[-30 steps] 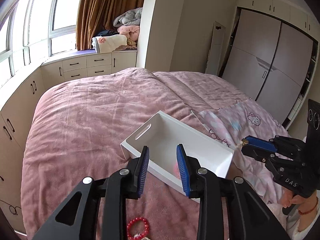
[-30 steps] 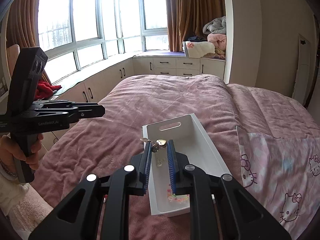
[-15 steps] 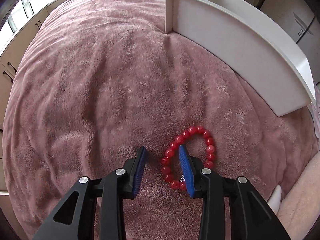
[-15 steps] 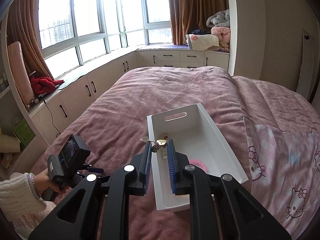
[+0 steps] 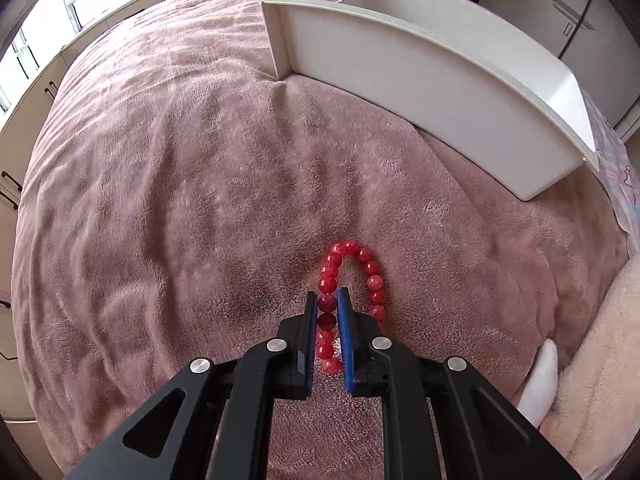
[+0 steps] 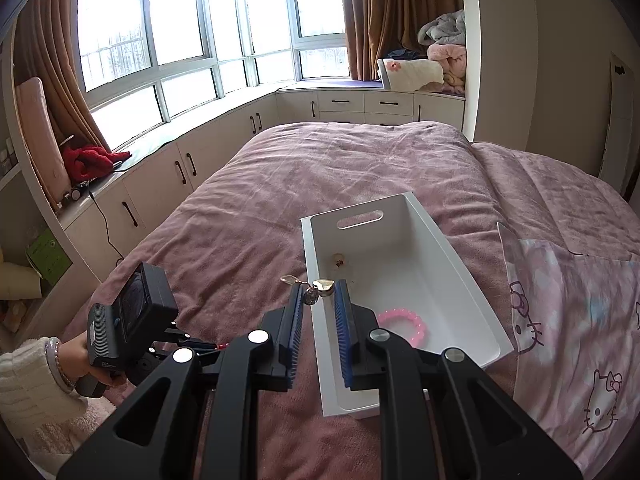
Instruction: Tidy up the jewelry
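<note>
A red bead bracelet (image 5: 372, 270) lies on the pink bedspread (image 5: 160, 184). My left gripper (image 5: 327, 300) is down on the bed and shut on the bracelet's left strand. The white bin (image 5: 420, 80) stands beyond it to the upper right. In the right wrist view my right gripper (image 6: 320, 290) is shut on a small gold heart pendant (image 6: 323, 286) and holds it over the near left rim of the white bin (image 6: 452, 268). A pink bracelet (image 6: 404, 326) and a small gold piece (image 6: 338, 261) lie inside the bin. The left gripper shows low on the left in that view (image 6: 132, 320).
A Hello Kitty pillowcase (image 6: 580, 320) lies right of the bin. Window-seat cabinets (image 6: 192, 176) run along the left and far side of the bed. A red cloth (image 6: 90, 160) sits on the window seat. Folded blankets (image 6: 436, 60) are piled at the far corner.
My left gripper has dropped to the bed and closed on the red bracelet's left strand. My right gripper holds the pendant almost still over the bin.
</note>
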`<state>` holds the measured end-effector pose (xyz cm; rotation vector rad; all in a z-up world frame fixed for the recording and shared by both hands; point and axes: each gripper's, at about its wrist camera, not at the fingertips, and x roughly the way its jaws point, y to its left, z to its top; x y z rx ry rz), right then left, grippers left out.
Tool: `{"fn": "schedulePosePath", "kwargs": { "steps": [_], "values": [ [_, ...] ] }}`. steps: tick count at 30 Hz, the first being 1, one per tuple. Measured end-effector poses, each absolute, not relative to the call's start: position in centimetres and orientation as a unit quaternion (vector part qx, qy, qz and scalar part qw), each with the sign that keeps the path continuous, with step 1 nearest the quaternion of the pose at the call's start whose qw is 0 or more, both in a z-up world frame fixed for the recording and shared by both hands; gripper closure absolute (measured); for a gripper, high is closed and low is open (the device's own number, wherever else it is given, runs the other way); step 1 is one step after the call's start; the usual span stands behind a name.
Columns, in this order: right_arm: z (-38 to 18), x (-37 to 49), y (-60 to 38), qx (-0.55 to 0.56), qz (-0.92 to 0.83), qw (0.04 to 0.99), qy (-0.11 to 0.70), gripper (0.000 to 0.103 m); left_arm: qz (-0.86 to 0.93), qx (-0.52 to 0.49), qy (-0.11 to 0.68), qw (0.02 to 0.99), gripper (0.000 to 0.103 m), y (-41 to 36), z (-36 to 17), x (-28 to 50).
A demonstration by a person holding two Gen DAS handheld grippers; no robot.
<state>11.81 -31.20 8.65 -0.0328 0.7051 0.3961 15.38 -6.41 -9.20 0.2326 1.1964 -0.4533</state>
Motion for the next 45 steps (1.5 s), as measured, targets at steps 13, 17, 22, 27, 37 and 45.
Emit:
{"fn": "schedulePosePath", "kwargs": {
  "steps": [13,17,22,27,37,45],
  "values": [
    [9.5,11.9,-32.6,-0.008,0.188,0.925,0.329,0.086,-0.29,0.056,0.448,0.844,0.088,-10.5,5.8,14.9],
    [9.8,12.2,-33.2,-0.006,0.186,0.928,0.324,0.086,-0.322,0.062,0.411,0.851,0.088,-13.1,10.1,15.7],
    [9.7,12.6,-34.2,0.001,0.181,0.929,0.322,0.086,-0.332,0.081,0.397,0.852,0.088,-17.2,12.3,18.5],
    [8.4,13.7,-36.0,0.032,0.165,0.928,0.332,0.086,-0.317,0.093,0.404,0.853,0.088,-20.7,11.6,21.9],
    [3.0,17.1,-38.6,0.11,0.125,0.918,0.361,0.086,-0.262,0.061,0.483,0.834,0.088,-22.1,3.4,28.2],
    [-0.5,18.1,-37.9,0.084,0.127,0.914,0.376,0.084,-0.233,0.086,0.502,0.828,0.087,-22.4,-0.5,30.2]
  ]
}}
